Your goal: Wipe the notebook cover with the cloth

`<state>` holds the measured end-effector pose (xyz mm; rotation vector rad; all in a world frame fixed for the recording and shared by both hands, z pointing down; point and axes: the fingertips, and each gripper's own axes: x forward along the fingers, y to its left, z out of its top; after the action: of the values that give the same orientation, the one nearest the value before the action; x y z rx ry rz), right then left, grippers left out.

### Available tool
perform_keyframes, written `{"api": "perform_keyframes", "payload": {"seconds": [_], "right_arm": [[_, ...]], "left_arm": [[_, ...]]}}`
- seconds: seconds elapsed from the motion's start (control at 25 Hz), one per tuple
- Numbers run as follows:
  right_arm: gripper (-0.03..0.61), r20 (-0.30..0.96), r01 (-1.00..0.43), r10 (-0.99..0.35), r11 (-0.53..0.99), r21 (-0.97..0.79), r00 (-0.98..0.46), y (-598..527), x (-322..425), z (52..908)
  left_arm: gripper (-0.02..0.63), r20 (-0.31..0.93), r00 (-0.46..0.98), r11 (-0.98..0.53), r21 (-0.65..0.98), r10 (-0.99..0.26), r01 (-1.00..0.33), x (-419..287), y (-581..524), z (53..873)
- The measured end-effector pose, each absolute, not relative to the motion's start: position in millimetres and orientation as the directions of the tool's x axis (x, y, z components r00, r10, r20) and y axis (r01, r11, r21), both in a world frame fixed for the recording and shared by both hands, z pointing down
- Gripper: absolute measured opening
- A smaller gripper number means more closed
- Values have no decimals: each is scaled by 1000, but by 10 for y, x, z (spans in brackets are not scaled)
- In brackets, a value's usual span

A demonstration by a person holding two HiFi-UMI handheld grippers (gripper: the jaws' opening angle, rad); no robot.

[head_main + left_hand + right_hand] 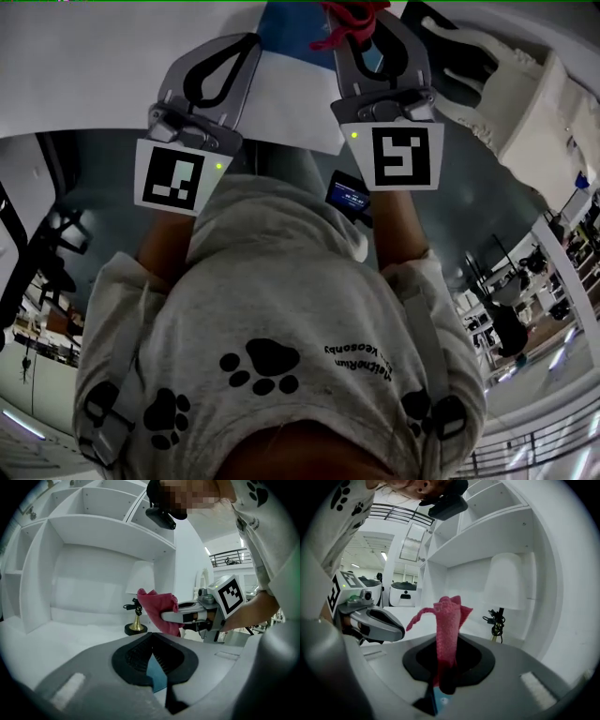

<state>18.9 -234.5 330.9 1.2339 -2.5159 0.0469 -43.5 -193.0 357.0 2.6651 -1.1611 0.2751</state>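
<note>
Jaws of right gripper [445, 660] clenched on crumpled pink knitted cloth [448, 620], over flat blue notebook [286, 28] on white table [94, 66]. Left gripper [152, 654] jaws pressed together, notebook blue showing beneath.

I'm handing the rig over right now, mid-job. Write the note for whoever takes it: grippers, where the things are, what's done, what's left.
Left gripper: jaws closed, apparently on an edge of the blue notebook, which sits on the white table.
Right gripper: shut on the pink cloth, which bunches out past the jaws. It sits beside the left gripper, at the notebook.
Done: cloth is in hand and the notebook is held.
Not shown: whether any of the cover has been wiped.
Left: lower the cloth onto the cover and wipe across it, with the left gripper holding the notebook steady.
</note>
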Motion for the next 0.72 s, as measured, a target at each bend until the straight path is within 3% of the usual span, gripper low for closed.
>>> {"api": "perform_keyframes", "payload": {"seconds": [0.32, 0.72], "right_arm": [[48, 402, -719, -697, 684, 125, -593, -2484, 263, 3747], [48, 562, -629, -582, 765, 137, -587, -2603, 183, 4199]], "left_arm": [[-2, 392, 665, -687, 106, -636, -719, -260, -1931, 4104], [-2, 550, 657, -670, 219, -516, -709, -260, -1786, 4660]]}}
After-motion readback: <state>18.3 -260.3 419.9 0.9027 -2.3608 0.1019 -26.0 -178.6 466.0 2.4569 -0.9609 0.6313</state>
